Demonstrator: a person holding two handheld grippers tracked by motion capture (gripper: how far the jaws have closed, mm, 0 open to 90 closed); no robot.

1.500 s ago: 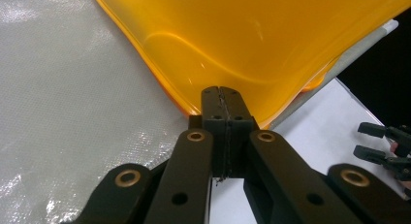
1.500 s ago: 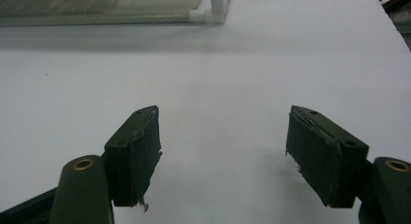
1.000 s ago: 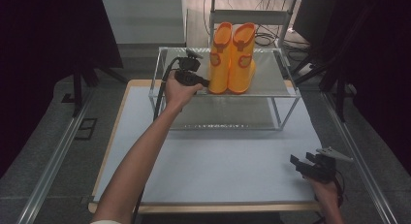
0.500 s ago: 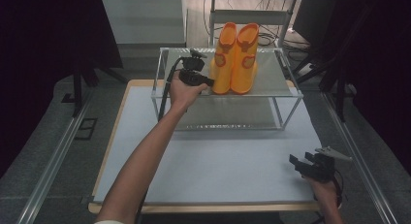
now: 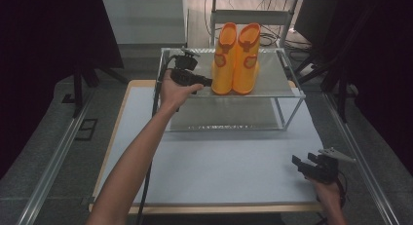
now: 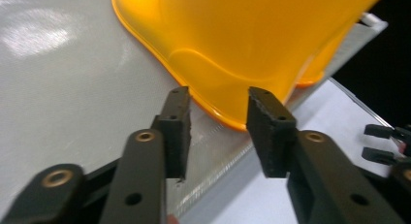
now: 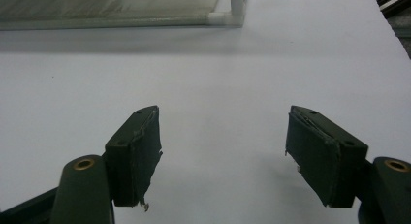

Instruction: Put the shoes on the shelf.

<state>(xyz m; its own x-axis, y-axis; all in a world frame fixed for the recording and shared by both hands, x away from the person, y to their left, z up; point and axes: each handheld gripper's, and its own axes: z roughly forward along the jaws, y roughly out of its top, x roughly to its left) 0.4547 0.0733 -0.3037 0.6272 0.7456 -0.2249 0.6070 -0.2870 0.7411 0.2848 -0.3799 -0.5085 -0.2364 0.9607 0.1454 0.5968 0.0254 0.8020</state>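
Observation:
A pair of orange rubber boots [image 5: 236,57] stands upright on the top shelf of a metal rack [image 5: 272,84]. My left gripper [image 5: 207,82] is at the shelf's left part, its tips just short of the left boot's sole. In the left gripper view the jaws stand open with the boot's sole edge [image 6: 218,112] just beyond the gap [image 6: 218,132]; nothing is held. My right gripper [image 5: 302,162] rests low near the table's front right corner, open wide over bare white tabletop [image 7: 223,132].
The rack occupies the back half of the white table [image 5: 219,161]. The rack's corner post [image 7: 237,6] shows ahead of the right gripper. Black cable trails from the left gripper down the table's left side. Dark curtains and stands surround the table.
The boots have shifted to the right along the shelf, and my left gripper has followed them rightward. The right gripper has stayed put.

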